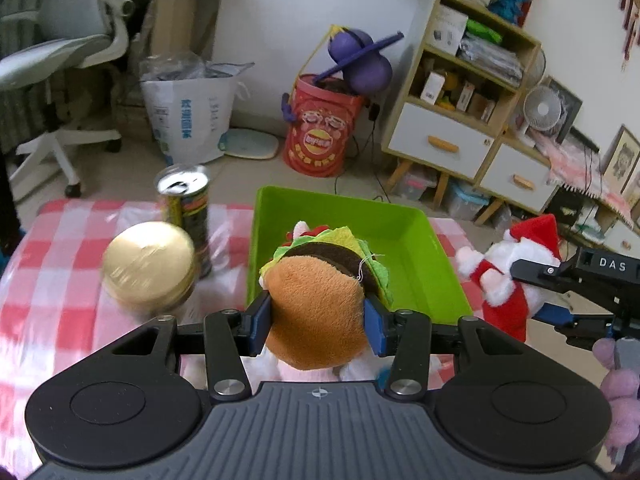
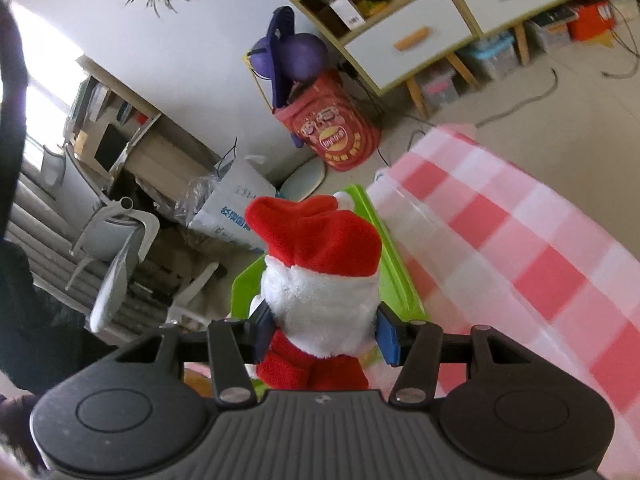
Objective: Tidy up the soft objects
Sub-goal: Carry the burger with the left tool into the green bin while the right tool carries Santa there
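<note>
Seen down the left gripper (image 1: 318, 322), a plush hamburger (image 1: 320, 304) sits pinched between its two blue pads (image 1: 261, 322), the tan bun squeezed at both sides and the lettuce, patty and red trim pointing away from the camera. Just beyond it, a lime-green bin (image 1: 404, 236) rests on a table covered with a pink-and-white checked cloth (image 1: 60, 248); the hamburger hangs over the bin's near edge. Left of the bin stand a round gold-lidded tin (image 1: 150, 266) and, right behind it, an opened drink can (image 1: 186, 208).

At right in the same view, the right gripper (image 1: 532, 292) holds a Santa plush (image 1: 516, 268) near the bin's right wall. From the right wrist camera, the right gripper (image 2: 322, 334) has its blue pads (image 2: 388, 334) clamped on the toy's white fur collar (image 2: 320, 300), its red hat tipped forward, with the green bin's rim (image 2: 394, 264) directly behind it and the checked cloth (image 2: 540, 260) spreading to the right.

On the floor past the table stand a red printed barrel (image 1: 320, 132), a white sack (image 1: 192, 116) and a drawer cabinet (image 1: 452, 120).
</note>
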`<state>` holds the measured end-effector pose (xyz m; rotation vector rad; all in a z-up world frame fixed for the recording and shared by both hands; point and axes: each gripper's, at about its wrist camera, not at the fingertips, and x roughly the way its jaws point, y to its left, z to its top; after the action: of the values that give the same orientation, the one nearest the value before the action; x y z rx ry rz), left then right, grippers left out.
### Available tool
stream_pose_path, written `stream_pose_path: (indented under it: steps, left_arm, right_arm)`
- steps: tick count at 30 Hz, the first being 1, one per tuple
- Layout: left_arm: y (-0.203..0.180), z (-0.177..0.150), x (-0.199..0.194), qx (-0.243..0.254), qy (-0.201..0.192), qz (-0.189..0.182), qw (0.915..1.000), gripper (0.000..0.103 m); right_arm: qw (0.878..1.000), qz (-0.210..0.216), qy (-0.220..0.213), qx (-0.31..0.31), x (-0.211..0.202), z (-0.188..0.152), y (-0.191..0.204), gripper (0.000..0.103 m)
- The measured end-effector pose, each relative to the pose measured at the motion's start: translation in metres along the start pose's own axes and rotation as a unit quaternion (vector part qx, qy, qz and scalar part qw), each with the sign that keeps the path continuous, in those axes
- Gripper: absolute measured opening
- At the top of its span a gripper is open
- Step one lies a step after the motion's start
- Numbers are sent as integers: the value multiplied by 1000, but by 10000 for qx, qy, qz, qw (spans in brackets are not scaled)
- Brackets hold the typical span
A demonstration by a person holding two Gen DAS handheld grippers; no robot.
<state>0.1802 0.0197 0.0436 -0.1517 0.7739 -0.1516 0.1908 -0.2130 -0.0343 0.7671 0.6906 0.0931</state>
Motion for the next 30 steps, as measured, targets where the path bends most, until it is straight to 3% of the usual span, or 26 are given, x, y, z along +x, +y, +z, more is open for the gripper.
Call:
stream_pose_path:
  steps: [8,16,19,23,25,26,28,30]
  left_arm:
    - [-3,13,80,448,634,372,9963,48]
    - [-3,14,98,492,1055,559,9916,48]
    - [-5,17,107,461,1085,539,9916,48]
    - [-5,9,113,457,761,287,9956,47]
    - [-8,7,113,516,664,235,9962,50]
    - [-9,6,112,548,634,204,9963,57]
    - [-12,5,108,599,560,193,9964,63]
    - [-15,5,104,664,510,278,9961,76]
  right_arm:
    - [9992,56,0,-398,53,3,1,34]
    - [9974,14,86,-719,77,-2,-3,34]
    - [9967,45,75,-806,79,-4,-3,35]
    - [9970,123,74,-764,78,-2,-4,36]
    - [9972,215,67,-718,75,-1,-6,37]
    - [9972,232,59,-713,74,0,-6,39]
    - [9971,251,41,-713,72,2,-6,48]
    - [9973,300,2,-677,68,5,-8,62]
